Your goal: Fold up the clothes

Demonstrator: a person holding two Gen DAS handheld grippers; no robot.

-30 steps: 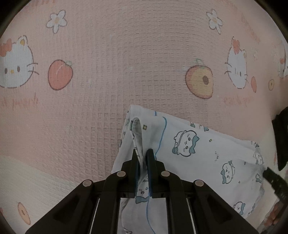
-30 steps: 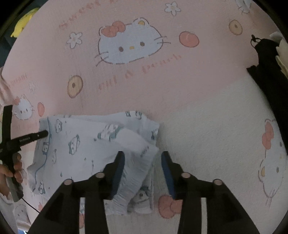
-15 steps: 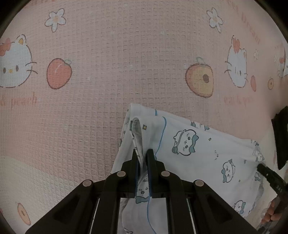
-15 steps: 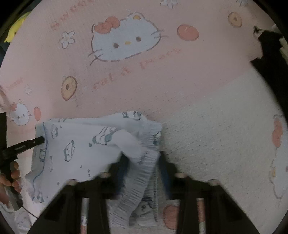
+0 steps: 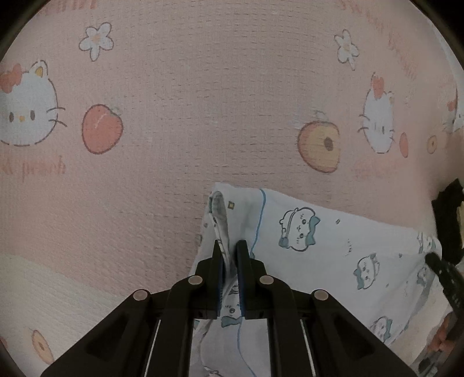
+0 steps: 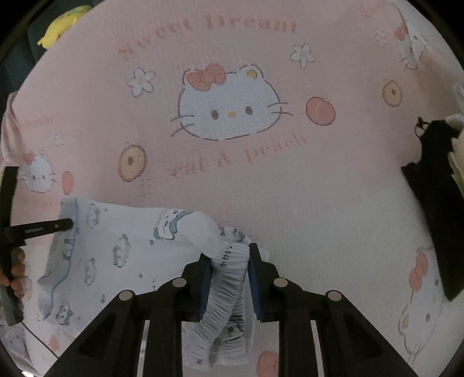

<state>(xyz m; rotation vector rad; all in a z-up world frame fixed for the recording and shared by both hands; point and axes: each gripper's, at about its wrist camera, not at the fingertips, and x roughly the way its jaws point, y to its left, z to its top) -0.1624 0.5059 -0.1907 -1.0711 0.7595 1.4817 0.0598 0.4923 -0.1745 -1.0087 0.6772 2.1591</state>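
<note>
A small white garment (image 5: 333,246) printed with blue cartoon cats lies on a pink Hello Kitty blanket (image 5: 188,116). My left gripper (image 5: 230,246) is shut on a raised fold at the garment's hemmed corner. In the right wrist view the same garment (image 6: 121,246) spreads to the left. My right gripper (image 6: 229,255) is shut on its gathered elastic waistband (image 6: 229,278) and holds it lifted off the blanket. The left gripper's finger shows at the garment's far left corner in the right wrist view (image 6: 58,224).
A black cloth item (image 6: 435,188) lies at the right edge of the blanket (image 6: 232,174), with a cream object beside it. A yellow soft toy (image 6: 62,24) sits beyond the blanket's far left corner. The lower part of the bedding is white (image 6: 348,232).
My right gripper has closed on the elastic waistband and lifted it; one second ago it was open around it. My left gripper keeps its hold on the corner fold.
</note>
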